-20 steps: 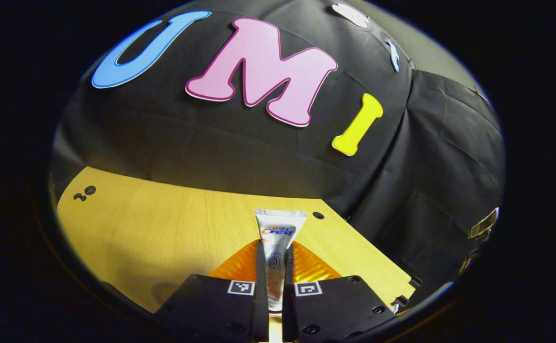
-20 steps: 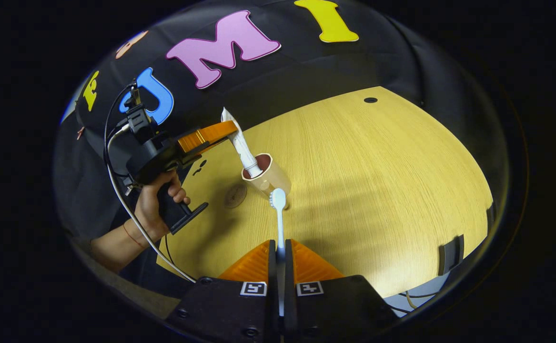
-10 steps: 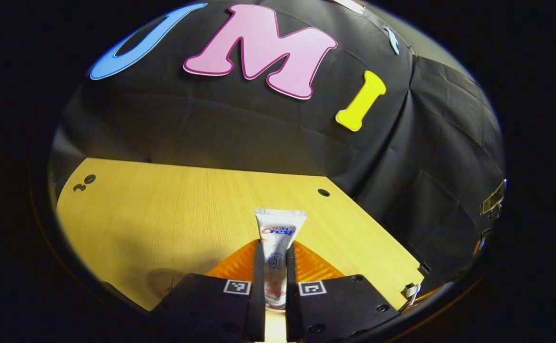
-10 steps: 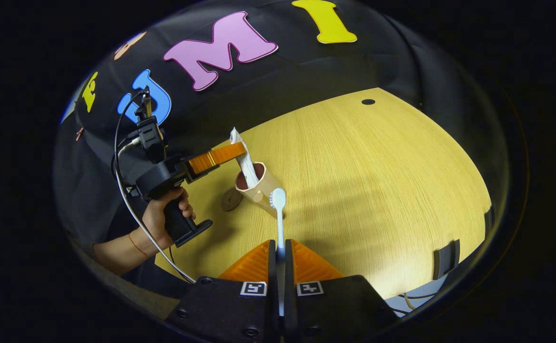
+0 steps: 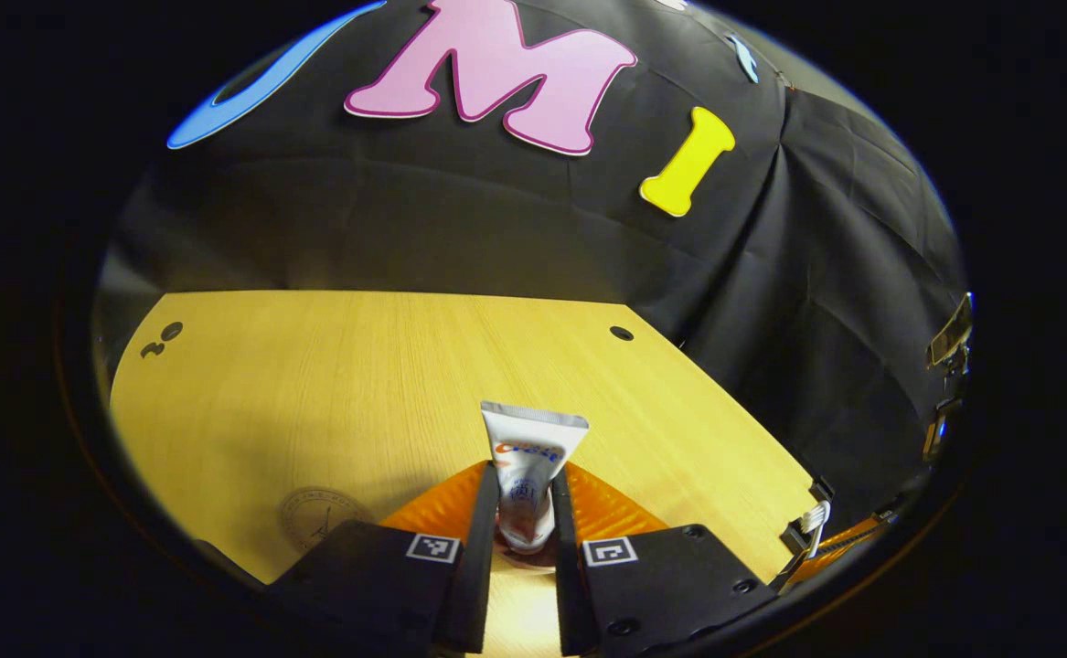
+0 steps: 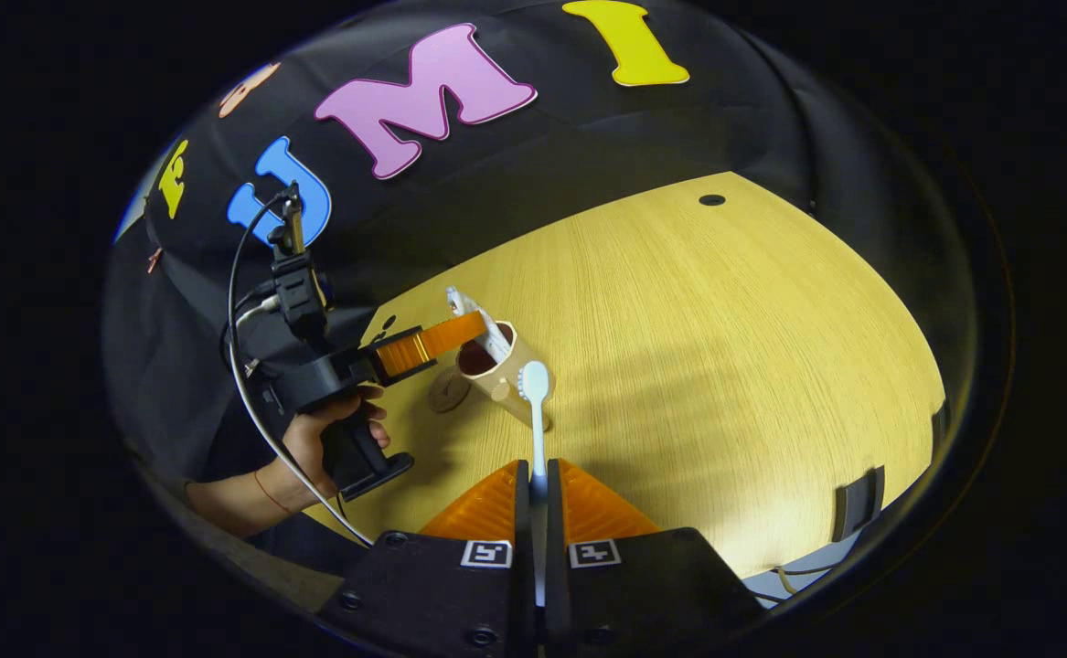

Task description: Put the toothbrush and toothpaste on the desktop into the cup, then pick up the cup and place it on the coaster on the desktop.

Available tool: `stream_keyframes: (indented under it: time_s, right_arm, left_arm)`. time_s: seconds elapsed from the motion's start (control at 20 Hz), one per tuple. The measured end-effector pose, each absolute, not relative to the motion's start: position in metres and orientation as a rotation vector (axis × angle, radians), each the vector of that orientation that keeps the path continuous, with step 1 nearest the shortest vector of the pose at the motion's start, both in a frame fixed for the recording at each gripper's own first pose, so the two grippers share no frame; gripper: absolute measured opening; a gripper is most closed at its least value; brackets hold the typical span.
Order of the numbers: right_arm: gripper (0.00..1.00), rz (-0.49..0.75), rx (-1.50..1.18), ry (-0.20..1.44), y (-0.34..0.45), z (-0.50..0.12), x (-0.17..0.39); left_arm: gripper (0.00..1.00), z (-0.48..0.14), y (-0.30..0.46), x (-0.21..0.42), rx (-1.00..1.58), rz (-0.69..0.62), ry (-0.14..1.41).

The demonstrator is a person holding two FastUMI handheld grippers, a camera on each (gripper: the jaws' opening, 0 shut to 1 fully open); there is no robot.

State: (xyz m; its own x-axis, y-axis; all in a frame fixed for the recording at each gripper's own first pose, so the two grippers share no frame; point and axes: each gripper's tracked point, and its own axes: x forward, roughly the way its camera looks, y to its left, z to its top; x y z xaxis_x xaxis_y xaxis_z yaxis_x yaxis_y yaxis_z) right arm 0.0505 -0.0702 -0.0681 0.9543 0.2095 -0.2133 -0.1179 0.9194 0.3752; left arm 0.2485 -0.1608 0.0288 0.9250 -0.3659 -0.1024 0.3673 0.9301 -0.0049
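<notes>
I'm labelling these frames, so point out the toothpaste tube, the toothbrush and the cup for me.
toothpaste tube [image 5: 533, 445]: left gripper view, on its printed flat end.
toothbrush [image 6: 534, 378]: right gripper view, on its bristle head.
cup [image 6: 507, 367]: right gripper view, on its outer wall below the rim.

Lettering sits on the toothpaste tube [image 5: 533, 452]: a coloured wordmark across its upper part and smaller print below it, between the left gripper [image 5: 524, 477] fingers. Two square black-and-white coded markers ride on that gripper's body, one [image 5: 432, 546] left of the gap and one [image 5: 609, 551] right of it. The right gripper [image 6: 538, 471] carries the same pair [image 6: 485, 553], flanking the toothbrush [image 6: 536, 411] handle. The coaster [image 5: 318, 516] bears a faint round emblem, too dim to make out.
</notes>
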Motion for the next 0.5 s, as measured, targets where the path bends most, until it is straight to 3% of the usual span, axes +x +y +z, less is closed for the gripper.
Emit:
stream_keyframes:
  time_s: [0.1,0.15,0.2,0.25,0.3,0.5]
  right_arm:
    - [0.08,0.177,0.378,0.247,-0.069,-0.065,0.053]
    - [0.08,0.181,0.385,0.241,-0.069,-0.062,0.053]
    - [0.08,0.187,0.394,0.233,-0.069,-0.057,0.055]
    - [0.08,0.194,0.405,0.223,-0.068,-0.052,0.057]
    - [0.08,0.202,0.419,0.211,-0.067,-0.046,0.060]
    - [0.08,0.244,0.510,0.154,-0.061,-0.011,0.079]
  left_arm:
    - [0.37,0.027,-0.156,0.242,0.015,-0.371,0.102]
    - [0.45,0.027,-0.152,0.239,0.018,-0.364,0.100]
    - [0.46,0.028,-0.150,0.239,0.023,-0.349,0.093]
    - [0.60,0.030,-0.147,0.237,0.026,-0.343,0.086]
    - [0.52,0.032,-0.146,0.233,0.026,-0.342,0.083]
    - [0.56,0.039,-0.137,0.216,0.035,-0.336,0.066]
